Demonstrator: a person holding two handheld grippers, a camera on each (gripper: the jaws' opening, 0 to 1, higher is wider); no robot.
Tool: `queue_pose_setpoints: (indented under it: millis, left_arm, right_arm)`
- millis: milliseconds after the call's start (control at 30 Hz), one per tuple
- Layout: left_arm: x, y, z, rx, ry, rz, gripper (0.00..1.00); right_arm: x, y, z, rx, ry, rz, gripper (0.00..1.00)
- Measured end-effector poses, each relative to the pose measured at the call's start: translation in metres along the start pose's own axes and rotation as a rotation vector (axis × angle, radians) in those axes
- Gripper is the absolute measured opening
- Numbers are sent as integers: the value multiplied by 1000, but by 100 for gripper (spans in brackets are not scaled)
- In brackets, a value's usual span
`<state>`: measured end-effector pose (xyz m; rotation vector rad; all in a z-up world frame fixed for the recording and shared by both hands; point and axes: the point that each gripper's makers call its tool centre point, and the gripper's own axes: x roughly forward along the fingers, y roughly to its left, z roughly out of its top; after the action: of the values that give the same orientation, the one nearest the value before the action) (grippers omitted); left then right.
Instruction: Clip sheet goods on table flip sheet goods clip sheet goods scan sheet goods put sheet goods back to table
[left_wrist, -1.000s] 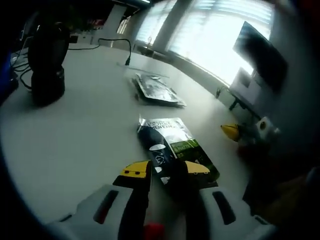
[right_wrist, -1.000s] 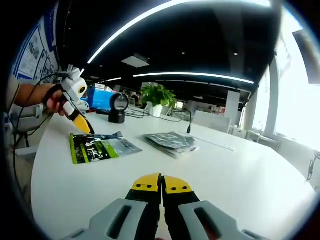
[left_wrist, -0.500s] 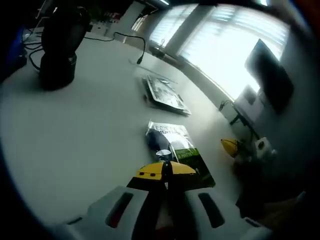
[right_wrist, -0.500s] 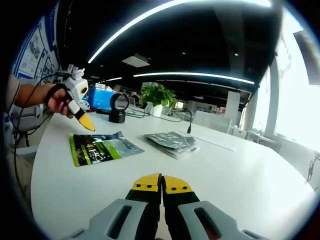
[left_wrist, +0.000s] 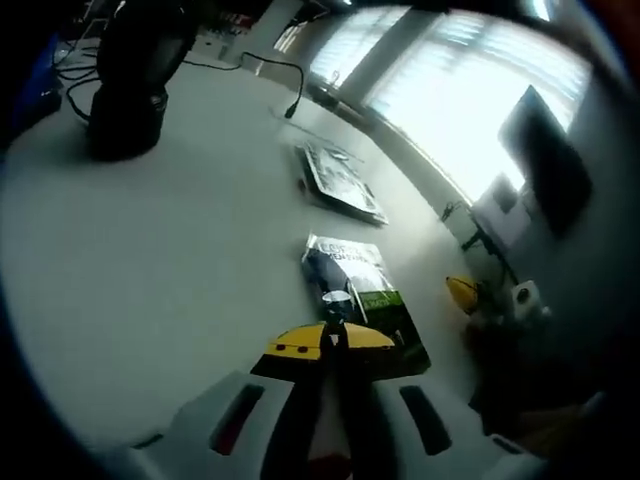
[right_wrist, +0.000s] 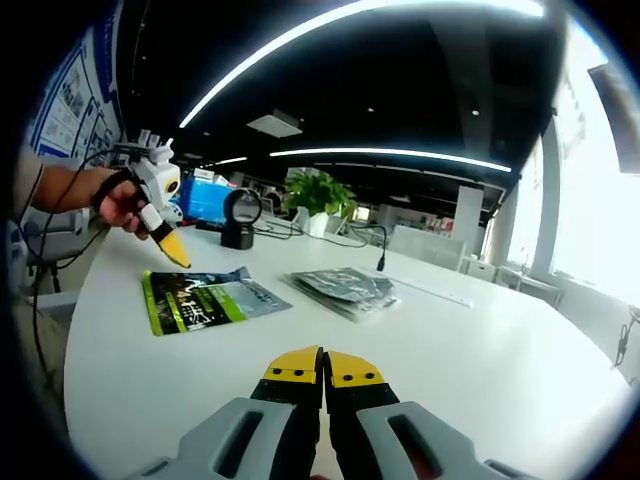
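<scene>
Since a second ago the left gripper (left_wrist: 333, 340) has closed empty above the pouch (left_wrist: 362, 297); the right gripper (right_wrist: 323, 367) stays closed.

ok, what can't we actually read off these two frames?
- Green pouch print: blurred in the left gripper view, too small in the right gripper view.
- Pouch's near edge: hidden by the left tongs, left gripper view.
- Stack of pouches: count unclear, overlapping.

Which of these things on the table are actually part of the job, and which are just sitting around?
In the job:
flat green-and-black foil pouch
stack of grey sheet packets
black stand scanner
left gripper
right gripper

Lying about:
black cable
potted green plant
</scene>
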<state>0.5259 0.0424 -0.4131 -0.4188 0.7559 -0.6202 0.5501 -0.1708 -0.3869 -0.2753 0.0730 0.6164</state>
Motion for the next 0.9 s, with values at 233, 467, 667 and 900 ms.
queue_pose_setpoints:
  millis: [233, 467, 667, 900]
  left_arm:
    - [2, 4, 3, -3, 27, 7, 11]
    - [8, 3, 2, -43, 91, -13, 13]
    - [11, 3, 7, -45, 116, -10, 17]
    - [15, 1, 7, -20, 168, 0, 16]
  right_arm:
    - [0, 0, 0, 0, 1, -1, 0]
    - [1, -1, -1, -1, 6, -1, 0]
    - [1, -2, -1, 0, 6, 0, 0]
    - [2, -1, -1, -1, 8, 2, 0]
